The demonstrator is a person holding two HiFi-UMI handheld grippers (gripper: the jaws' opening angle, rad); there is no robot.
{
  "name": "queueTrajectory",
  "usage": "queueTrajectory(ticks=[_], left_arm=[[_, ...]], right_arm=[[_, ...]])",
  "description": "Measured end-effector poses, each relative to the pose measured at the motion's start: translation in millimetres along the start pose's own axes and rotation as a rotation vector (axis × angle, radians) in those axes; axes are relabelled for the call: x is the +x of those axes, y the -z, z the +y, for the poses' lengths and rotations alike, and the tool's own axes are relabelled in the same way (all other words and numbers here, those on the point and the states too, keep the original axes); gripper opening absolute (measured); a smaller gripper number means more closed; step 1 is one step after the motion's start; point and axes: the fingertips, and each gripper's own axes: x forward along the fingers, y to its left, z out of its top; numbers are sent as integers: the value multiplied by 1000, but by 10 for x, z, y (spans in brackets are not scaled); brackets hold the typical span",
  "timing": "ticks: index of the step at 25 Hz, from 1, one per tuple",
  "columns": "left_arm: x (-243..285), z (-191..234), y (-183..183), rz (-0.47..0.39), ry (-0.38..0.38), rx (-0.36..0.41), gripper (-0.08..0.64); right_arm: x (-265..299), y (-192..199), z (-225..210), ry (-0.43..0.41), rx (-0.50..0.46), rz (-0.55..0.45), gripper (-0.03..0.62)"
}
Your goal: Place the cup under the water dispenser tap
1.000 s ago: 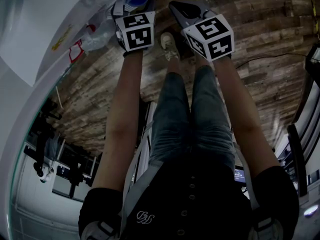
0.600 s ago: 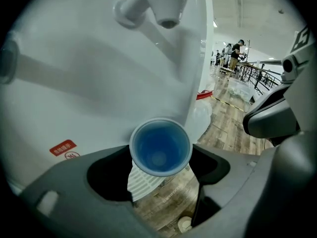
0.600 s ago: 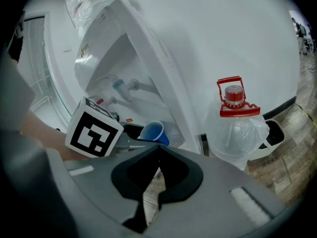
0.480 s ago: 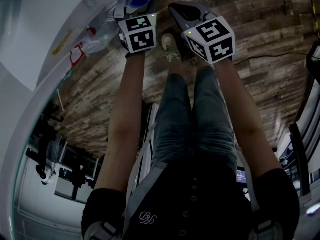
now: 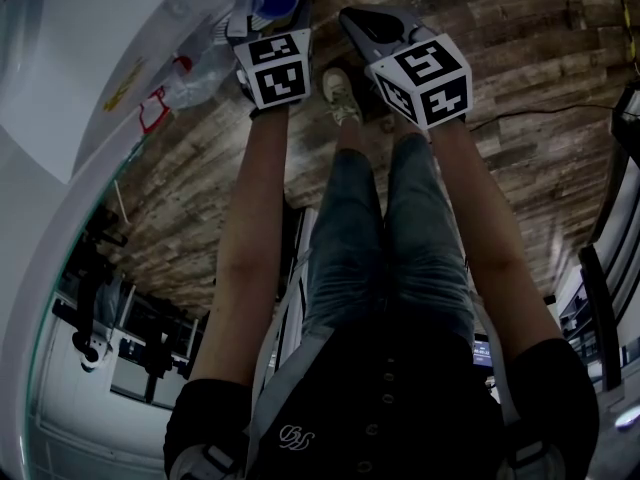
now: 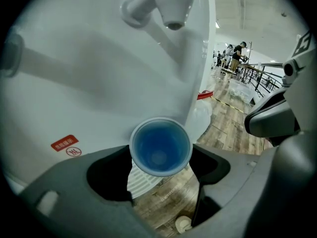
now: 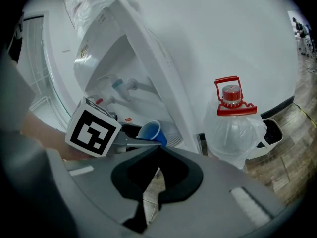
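While the blue cup (image 6: 161,147) is clamped by its sides between the jaws of the left tool (image 6: 159,166), it is held in the recess of the white water dispenser (image 6: 89,73). The cup is seen below the white tap (image 6: 173,6) and over the ribbed drip grille (image 6: 140,178). Its open mouth is turned towards the left gripper camera, and the inside appears empty. Contact between cup and grille cannot be judged. A red label (image 6: 64,143) is noted on the dispenser wall to the left of the cup.

The right tool (image 7: 158,155) is recorded with its jaws brought together and nothing between them. It is held beside the left tool and clear of the dispenser. From the right gripper view, the cup is seen tilted in the dispenser bay. A clear water bottle (image 7: 233,133) with a red cap is observed just to the right of the dispenser, standing on the wooden floor (image 5: 500,88).

In the head view both tools are held forward at arm's length over the floor, with a shoe (image 5: 338,93) visible between them.
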Motion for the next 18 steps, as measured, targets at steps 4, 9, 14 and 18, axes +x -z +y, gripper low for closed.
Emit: queueTrajectory(ticks=[4,9,14,18], left_arm=[[4,2,-12,-9,-1,-6,371],[0,-1,-1,-10,3,-11,373],[-25,1,37,-2,-1,-21,408],[-55,40,26,-4,-11,-29,408]], right_arm=[[-20,19,5,-3,0,2,0],[-17,11,32,-17,0,0,0],[-23,19,152,-67,-11,5,0],[-30,31,201,-80,-15,7,0]])
